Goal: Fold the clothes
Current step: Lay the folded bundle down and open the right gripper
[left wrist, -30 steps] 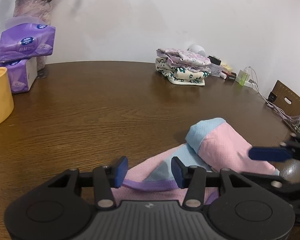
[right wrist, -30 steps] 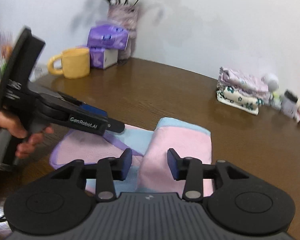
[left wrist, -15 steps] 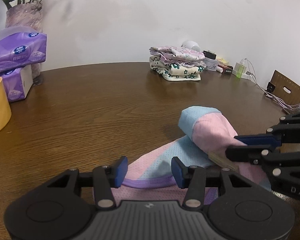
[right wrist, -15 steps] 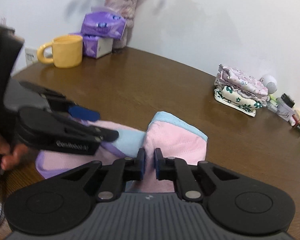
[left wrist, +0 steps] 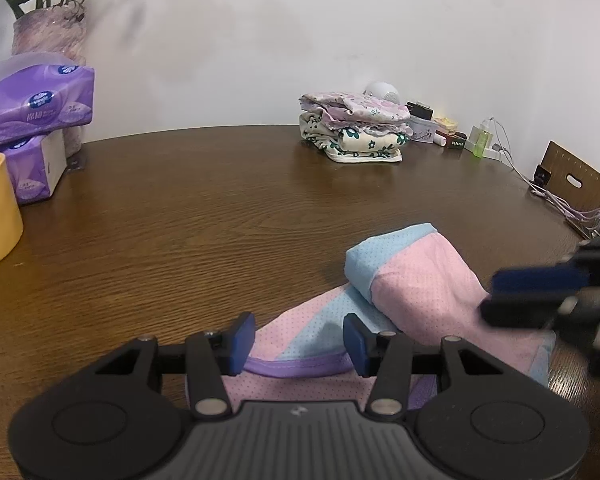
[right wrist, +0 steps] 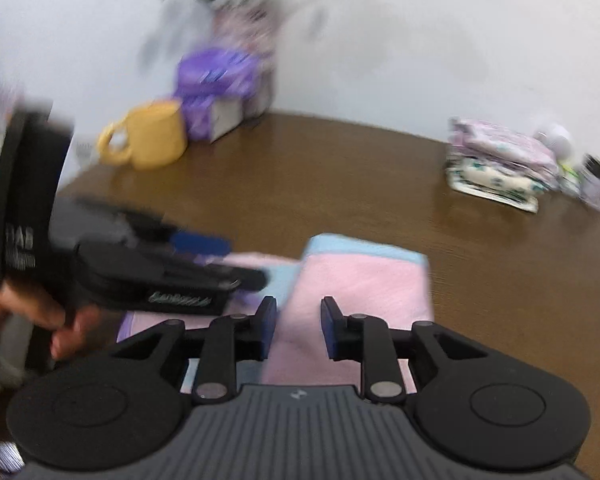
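**Half-folded mesh garment on wood-grain worktop**

Left wrist: the left tongs [left wrist: 298, 338] gape, released, above the pink-and-blue dimpled garment [left wrist: 420, 284] on the worktop [left wrist: 180, 220].

Right wrist: the right tongs [right wrist: 298, 326] are opening over its rolled pink fold, gripping nothing.

The view is motion-blurred. The right gripper [right wrist: 298, 326] hangs over the pink fold of a garment [right wrist: 360, 280] on the table [right wrist: 340, 184], its jaws opening with cloth showing in the gap, pads apart. At left a hand [right wrist: 40, 320] holds the left gripper [right wrist: 236, 264] above the garment's flat part. A mug [right wrist: 152, 140], tissue packs [right wrist: 216, 92], a vase [right wrist: 252, 28] and folded clothes [right wrist: 500, 164] stand behind.
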A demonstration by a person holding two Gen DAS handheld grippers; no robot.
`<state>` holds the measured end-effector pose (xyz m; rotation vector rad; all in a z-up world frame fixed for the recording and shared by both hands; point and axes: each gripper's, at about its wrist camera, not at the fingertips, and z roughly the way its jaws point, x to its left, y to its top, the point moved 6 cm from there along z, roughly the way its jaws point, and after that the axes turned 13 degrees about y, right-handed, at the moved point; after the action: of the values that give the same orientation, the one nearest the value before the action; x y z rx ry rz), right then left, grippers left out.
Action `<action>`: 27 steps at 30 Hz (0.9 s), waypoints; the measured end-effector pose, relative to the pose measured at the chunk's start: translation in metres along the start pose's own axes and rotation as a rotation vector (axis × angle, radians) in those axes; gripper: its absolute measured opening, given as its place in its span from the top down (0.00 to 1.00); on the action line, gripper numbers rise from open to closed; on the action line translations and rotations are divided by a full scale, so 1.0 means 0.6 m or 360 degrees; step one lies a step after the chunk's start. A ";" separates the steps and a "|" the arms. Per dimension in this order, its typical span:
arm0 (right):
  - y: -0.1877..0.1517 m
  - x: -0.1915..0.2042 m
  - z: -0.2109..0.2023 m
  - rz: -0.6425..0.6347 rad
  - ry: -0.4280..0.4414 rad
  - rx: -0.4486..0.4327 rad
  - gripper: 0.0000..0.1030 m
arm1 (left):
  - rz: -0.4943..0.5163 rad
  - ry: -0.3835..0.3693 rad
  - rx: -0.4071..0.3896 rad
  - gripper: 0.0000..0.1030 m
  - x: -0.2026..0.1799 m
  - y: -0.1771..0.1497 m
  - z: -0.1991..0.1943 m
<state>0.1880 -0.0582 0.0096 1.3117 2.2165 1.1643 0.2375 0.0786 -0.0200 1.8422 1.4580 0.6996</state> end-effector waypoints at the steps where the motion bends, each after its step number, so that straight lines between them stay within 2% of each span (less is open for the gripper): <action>1: -0.001 -0.012 -0.011 0.0032 -0.0029 -0.0029 0.77 | 0.0002 0.0001 0.0000 0.54 0.000 0.000 0.000; 5: -0.024 -0.033 -0.026 0.0090 -0.0037 -0.0021 0.78 | 0.0023 0.0012 -0.0011 0.53 -0.003 0.000 0.001; 7: -0.033 -0.019 -0.021 0.0058 0.0013 -0.0008 0.78 | 0.0029 0.0017 -0.0015 0.53 -0.004 -0.001 0.001; 13: -0.050 0.009 0.007 -0.0067 0.0027 0.0074 0.78 | 0.0009 0.0023 -0.0030 0.53 0.000 0.001 -0.001; 15: -0.047 0.005 -0.011 -0.0035 0.0050 -0.0002 0.78 | -0.0022 0.0031 -0.0061 0.53 0.004 0.005 -0.008; 17: -0.039 -0.010 -0.049 0.0012 0.0051 -0.0134 0.77 | -0.0020 0.0061 -0.0162 0.53 0.004 0.016 -0.030; 21: -0.051 -0.065 -0.113 0.0105 -0.0094 -0.0245 0.77 | 0.0094 0.0062 -0.0343 0.47 -0.033 0.027 -0.091; 23: -0.073 -0.092 -0.127 0.0185 -0.0106 -0.0226 0.77 | 0.0175 -0.0017 -0.0339 0.47 -0.067 0.016 -0.115; 27: -0.115 -0.104 -0.118 0.0220 -0.0009 -0.0144 0.75 | 0.0401 -0.0122 -0.0259 0.47 -0.140 -0.027 -0.143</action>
<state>0.1376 -0.1622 -0.0081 1.4476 2.0715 1.2921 0.1434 0.0142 0.0210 1.9203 1.0975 0.8329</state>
